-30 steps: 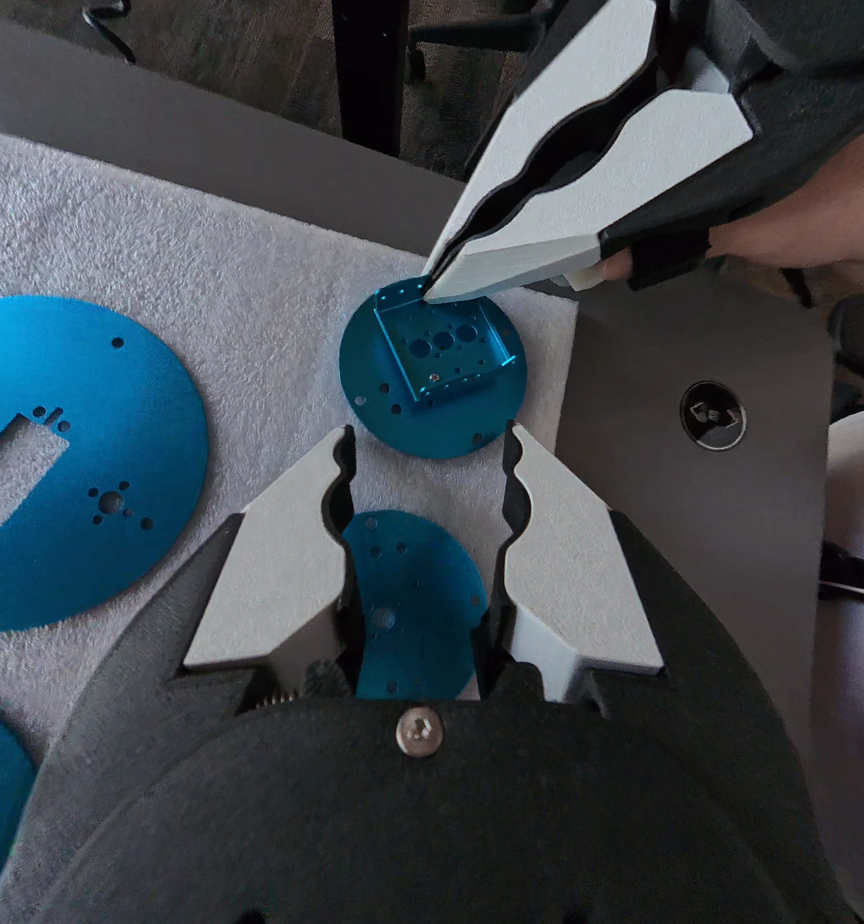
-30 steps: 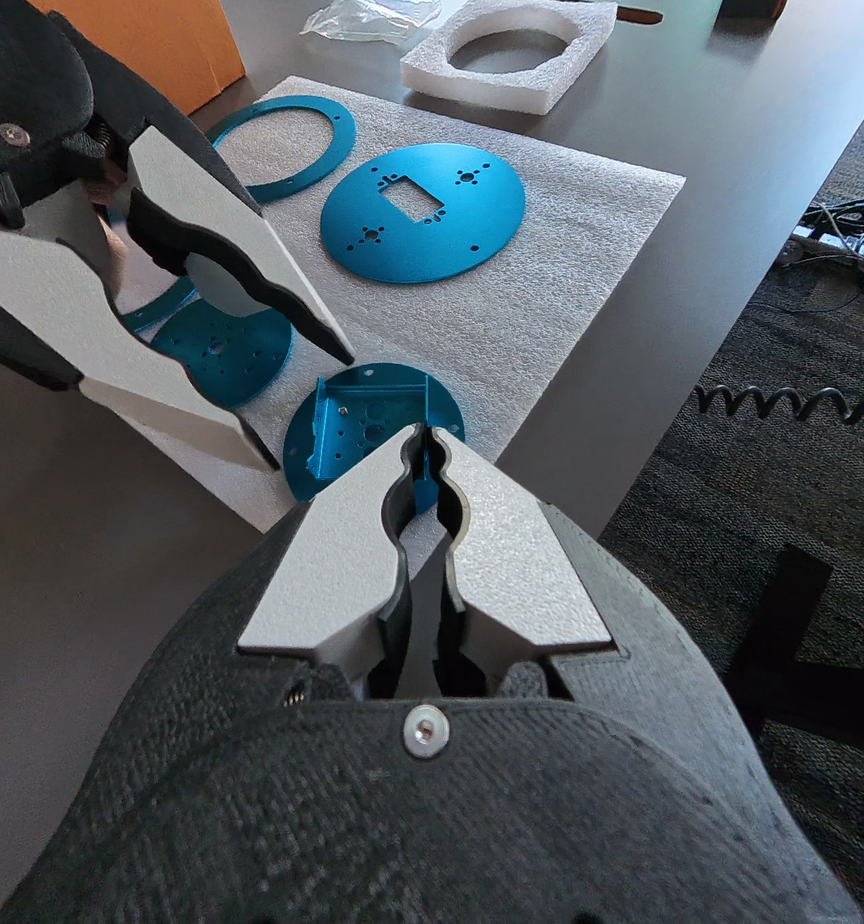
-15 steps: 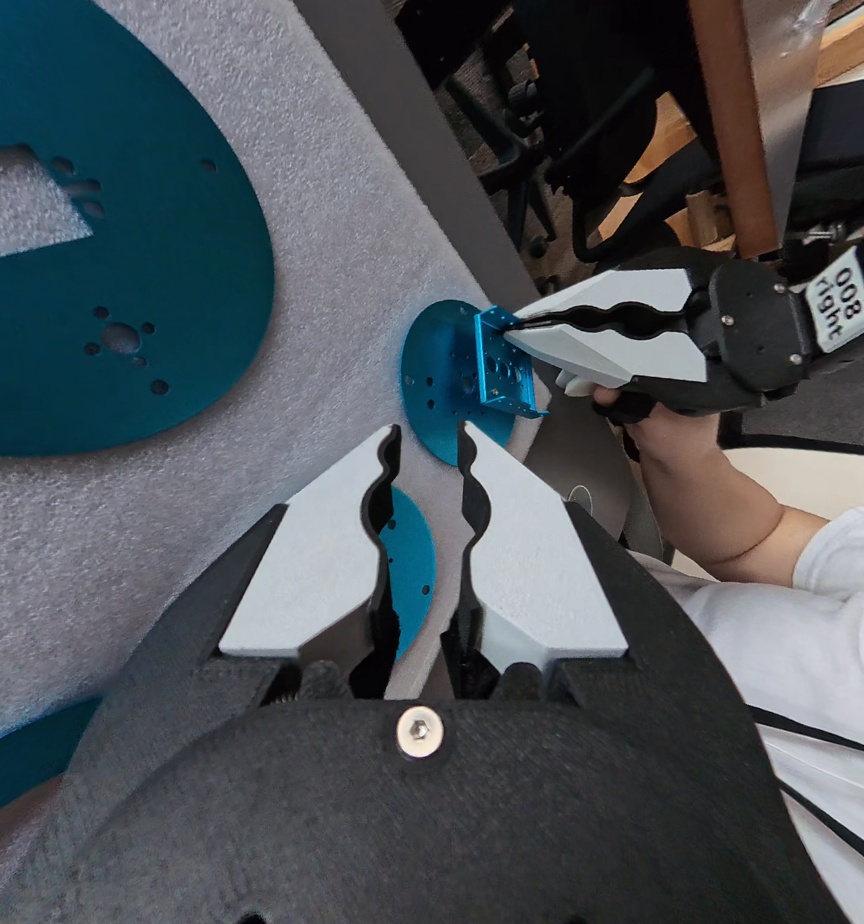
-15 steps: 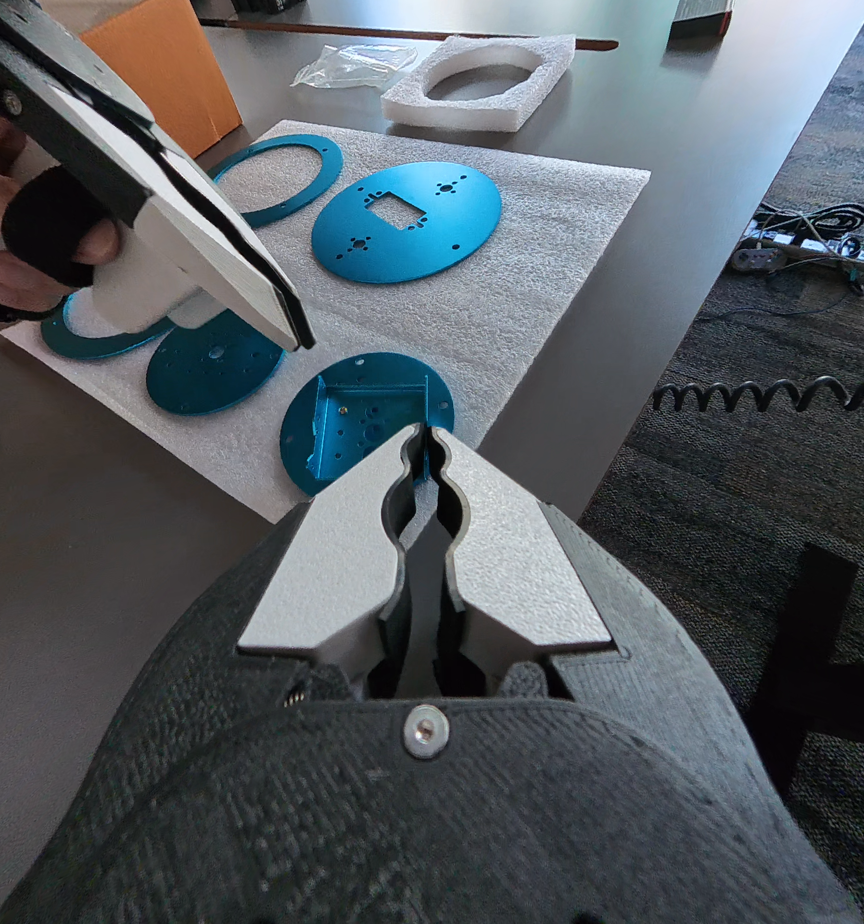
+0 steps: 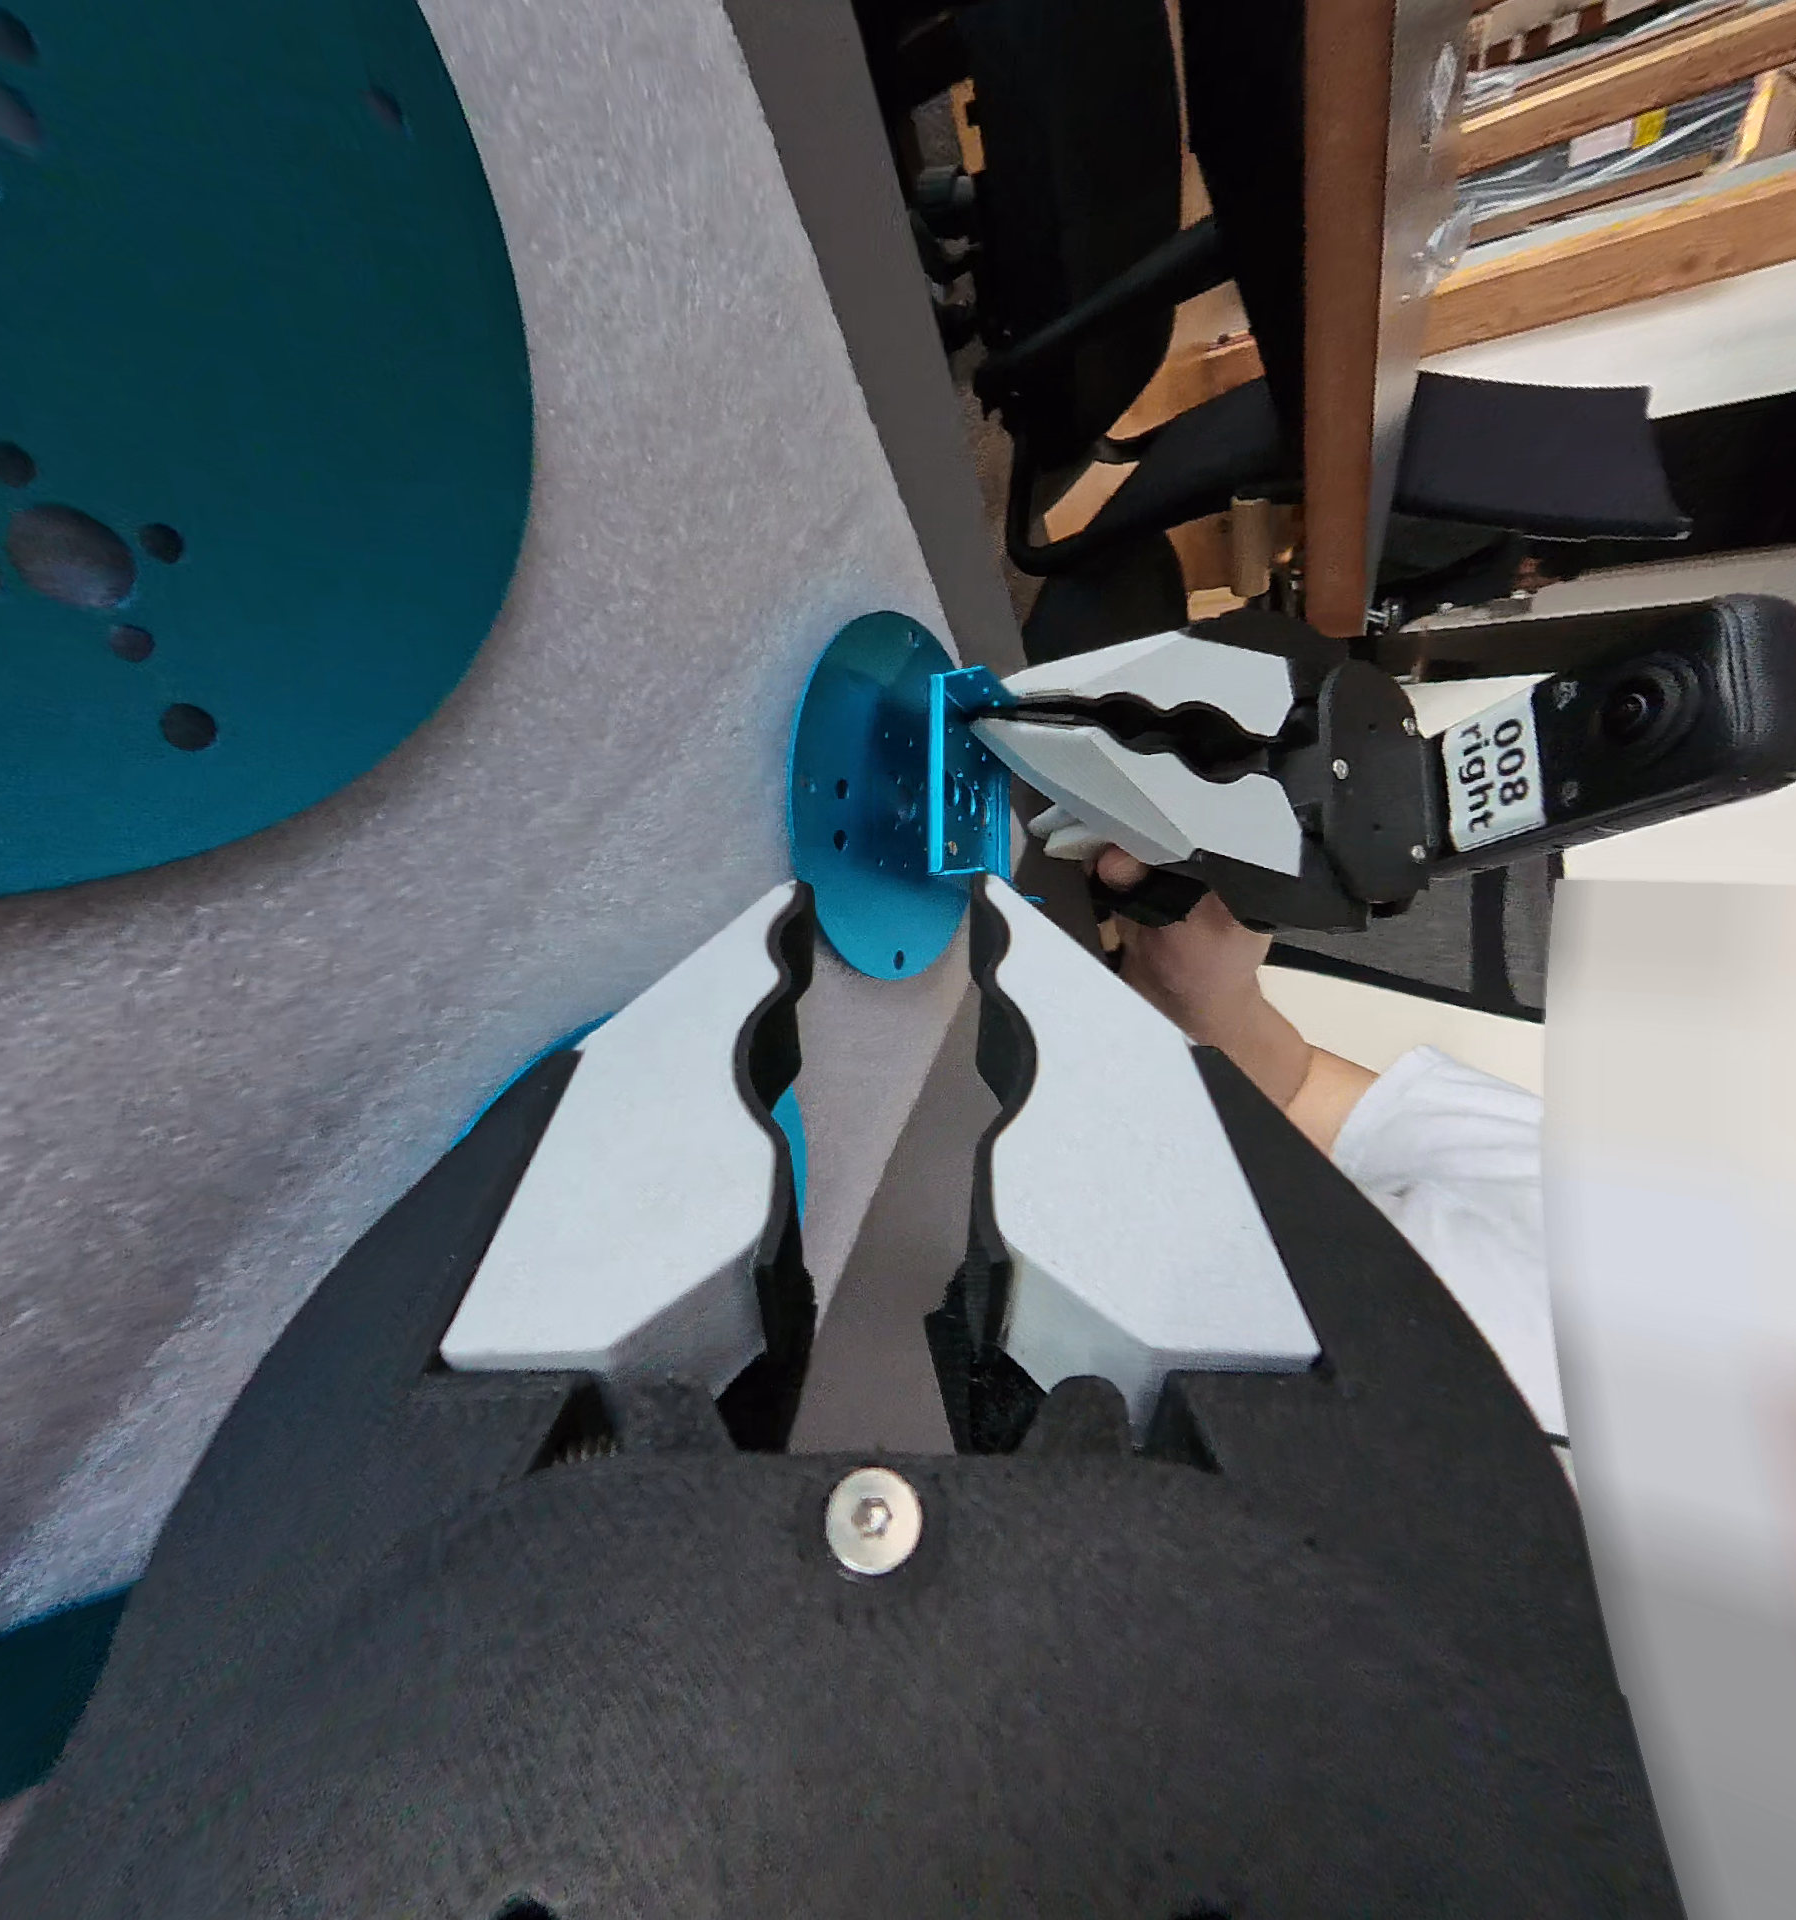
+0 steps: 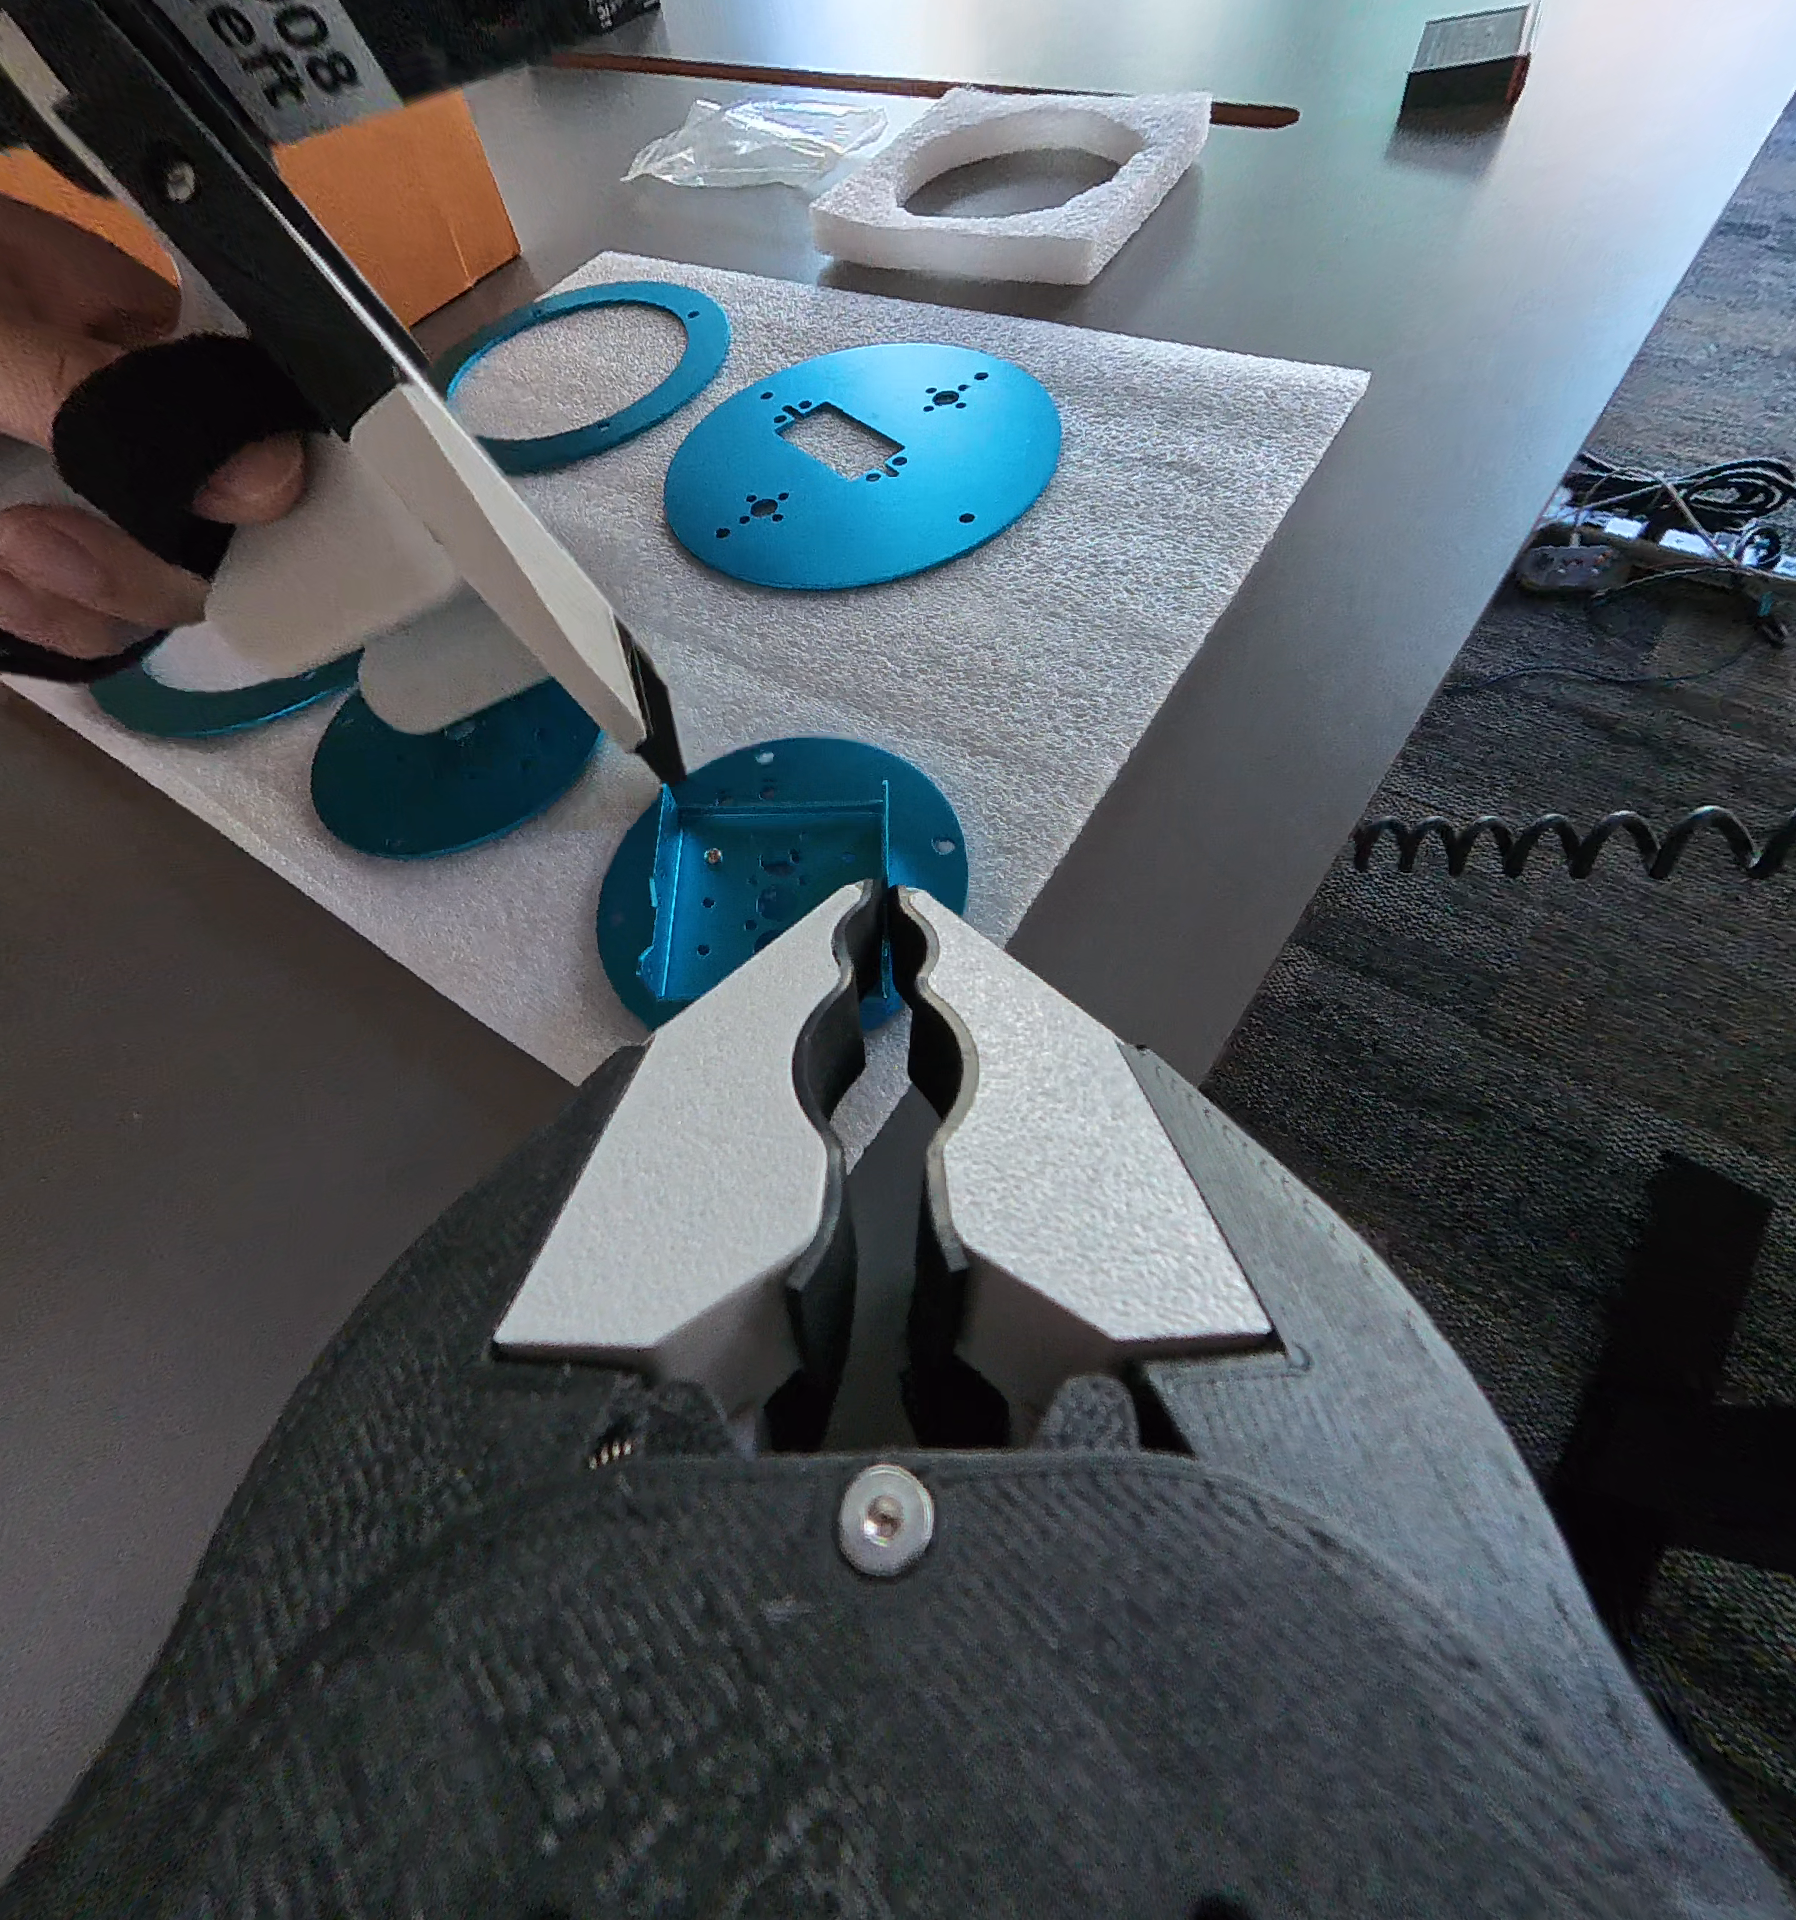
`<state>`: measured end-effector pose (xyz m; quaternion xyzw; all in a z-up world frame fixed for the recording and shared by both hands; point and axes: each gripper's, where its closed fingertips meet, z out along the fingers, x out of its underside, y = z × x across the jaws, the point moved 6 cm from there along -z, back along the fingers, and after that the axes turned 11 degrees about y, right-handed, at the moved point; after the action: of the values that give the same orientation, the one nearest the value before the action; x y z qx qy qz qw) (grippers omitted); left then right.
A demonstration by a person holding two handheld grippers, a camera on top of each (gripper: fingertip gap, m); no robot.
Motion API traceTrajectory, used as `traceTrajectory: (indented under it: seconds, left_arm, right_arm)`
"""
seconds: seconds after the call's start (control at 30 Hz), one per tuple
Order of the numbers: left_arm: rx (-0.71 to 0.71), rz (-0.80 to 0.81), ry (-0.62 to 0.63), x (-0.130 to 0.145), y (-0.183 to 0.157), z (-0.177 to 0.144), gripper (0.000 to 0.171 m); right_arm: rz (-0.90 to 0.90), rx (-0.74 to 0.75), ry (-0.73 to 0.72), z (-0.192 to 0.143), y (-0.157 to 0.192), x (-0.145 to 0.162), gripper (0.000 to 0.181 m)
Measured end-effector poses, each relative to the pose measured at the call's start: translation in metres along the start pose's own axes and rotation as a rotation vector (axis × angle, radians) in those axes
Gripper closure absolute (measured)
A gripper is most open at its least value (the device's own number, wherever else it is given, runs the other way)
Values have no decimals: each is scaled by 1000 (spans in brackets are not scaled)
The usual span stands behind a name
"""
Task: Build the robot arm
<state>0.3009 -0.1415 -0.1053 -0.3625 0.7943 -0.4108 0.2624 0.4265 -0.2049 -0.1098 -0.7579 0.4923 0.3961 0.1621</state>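
A small blue disc point(image 6: 821, 774) lies at the near corner of a white foam sheet point(image 6: 1133, 540), with a blue U-shaped bracket point(image 6: 759, 883) on it. My right gripper point(image 6: 881, 894) is shut on the bracket's near upright wall. It also shows in the left wrist view point(image 5: 982, 712), gripping the bracket point(image 5: 961, 800). My left gripper point(image 5: 883, 904) is open and empty, rolled on its side. Its tips are just short of the disc's point(image 5: 863, 790) edge. In the right wrist view the left gripper's tip point(image 6: 655, 727) hovers at the bracket's far left corner.
On the foam lie a large blue disc with a rectangular cutout point(image 6: 863, 468), a blue ring point(image 6: 582, 374), a second small disc point(image 6: 447, 769) and another ring point(image 6: 219, 696). Behind are a white foam frame point(image 6: 1008, 187), an orange box point(image 6: 395, 197) and a plastic bag point(image 6: 759, 140). The table edge drops to carpet on the right.
My left gripper has rolled onto its side, narrowed its jaws and moved closer to the small disc. My right gripper has stayed shut on the bracket wall.
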Motion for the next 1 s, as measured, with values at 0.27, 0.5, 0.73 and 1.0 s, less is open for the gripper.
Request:
traceTrajectory:
  seconds: [0.27,0.5,0.73,1.0]
  left_arm:
    - [-16,-7,-7,0,3,5,156]
    - [-39,-11,-8,2,3,3,155]
    - [-49,-21,12,1,5,4,161]
    - [17,-49,2,1,5,6,158]
  right_arm:
    - [47,-36,-36,-3,-3,0,181]
    - [-51,28,16,-6,-8,-4,181]
    - [-97,33,64,1,-7,1,181]
    - [-119,65,72,1,-6,2,181]
